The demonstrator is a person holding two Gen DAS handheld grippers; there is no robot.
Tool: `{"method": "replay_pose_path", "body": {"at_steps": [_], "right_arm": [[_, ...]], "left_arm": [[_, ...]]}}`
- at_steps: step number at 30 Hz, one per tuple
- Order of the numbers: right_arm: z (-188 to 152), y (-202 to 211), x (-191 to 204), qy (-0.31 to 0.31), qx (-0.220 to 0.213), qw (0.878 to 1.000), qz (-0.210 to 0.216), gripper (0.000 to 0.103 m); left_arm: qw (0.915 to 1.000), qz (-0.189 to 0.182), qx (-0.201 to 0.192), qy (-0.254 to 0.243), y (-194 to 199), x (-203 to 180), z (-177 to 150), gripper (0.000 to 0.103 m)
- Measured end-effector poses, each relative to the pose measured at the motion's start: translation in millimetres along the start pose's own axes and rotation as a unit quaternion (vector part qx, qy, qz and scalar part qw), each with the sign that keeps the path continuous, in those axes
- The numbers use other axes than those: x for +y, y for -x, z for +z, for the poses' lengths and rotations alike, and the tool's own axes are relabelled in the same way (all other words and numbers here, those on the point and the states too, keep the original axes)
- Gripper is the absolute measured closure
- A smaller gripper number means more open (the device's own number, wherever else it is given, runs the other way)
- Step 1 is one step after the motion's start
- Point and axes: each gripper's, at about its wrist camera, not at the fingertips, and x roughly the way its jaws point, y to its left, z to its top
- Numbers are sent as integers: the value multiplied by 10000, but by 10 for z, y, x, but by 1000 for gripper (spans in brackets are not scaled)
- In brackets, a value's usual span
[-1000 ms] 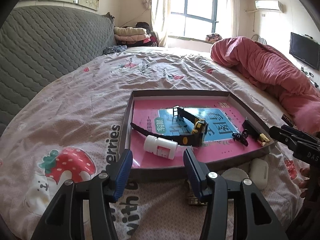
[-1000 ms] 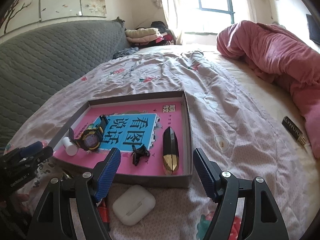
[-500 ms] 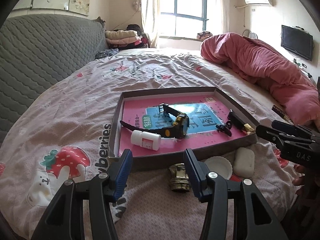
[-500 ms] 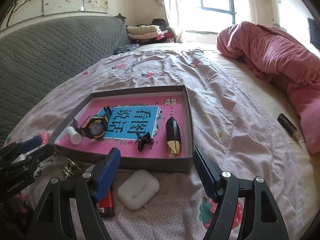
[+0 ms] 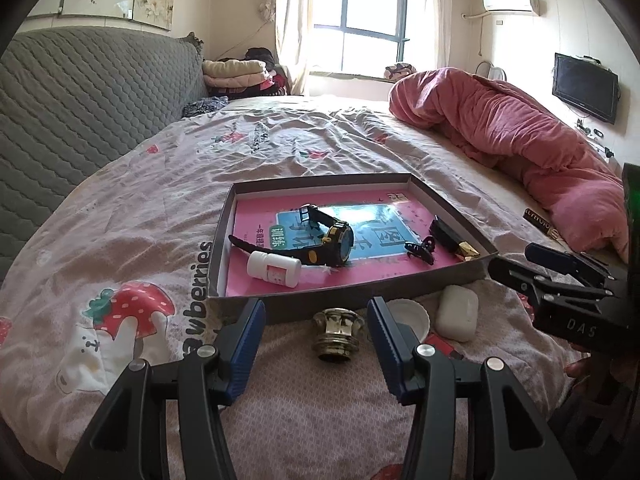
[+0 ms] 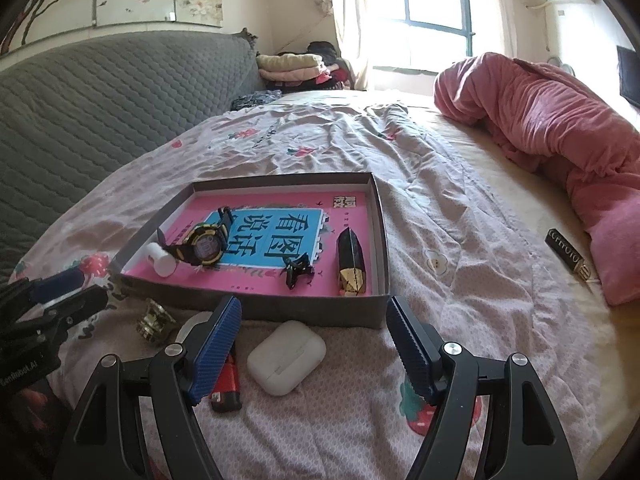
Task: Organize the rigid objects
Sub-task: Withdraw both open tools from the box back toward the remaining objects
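A grey box lid [image 5: 224,236] [image 6: 320,311] lies on the bed and holds a black-yellow watch [image 5: 336,240] [image 6: 202,246], a white pill bottle [image 5: 274,269] [image 6: 162,260], a black hair clip [image 5: 420,250] [image 6: 297,271] and a black-gold case [image 5: 454,238] [image 6: 351,258]. In front of it lie a brass fitting [image 5: 337,334] [image 6: 154,319], a white round cap [image 5: 408,314], a white earbud case [image 5: 457,312] [image 6: 286,357] and a red lighter [image 6: 226,386]. My left gripper [image 5: 316,338] is open, straddling the brass fitting. My right gripper [image 6: 314,346] is open above the earbud case.
A pink duvet [image 5: 508,136] [image 6: 552,128] is heaped at the right. A small black-gold box [image 6: 568,256] [image 5: 542,222] lies beside it. A grey quilted headboard [image 5: 80,112] stands at the left. The sheet is strawberry-printed.
Both grippers have drawn back from the box lid. The brass fitting, cap, earbud case and lighter in front of it have come into fuller view. Both stay open.
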Motion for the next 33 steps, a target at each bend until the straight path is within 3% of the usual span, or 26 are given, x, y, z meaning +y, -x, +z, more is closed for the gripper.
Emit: {"method": "replay_pose_path", "body": {"at_steps": [33], "right_arm": [[-301,200,250,426,443,9977,302,27]], "left_arm": [[9988,-287,374,-104,154,-114,-165,50]]}}
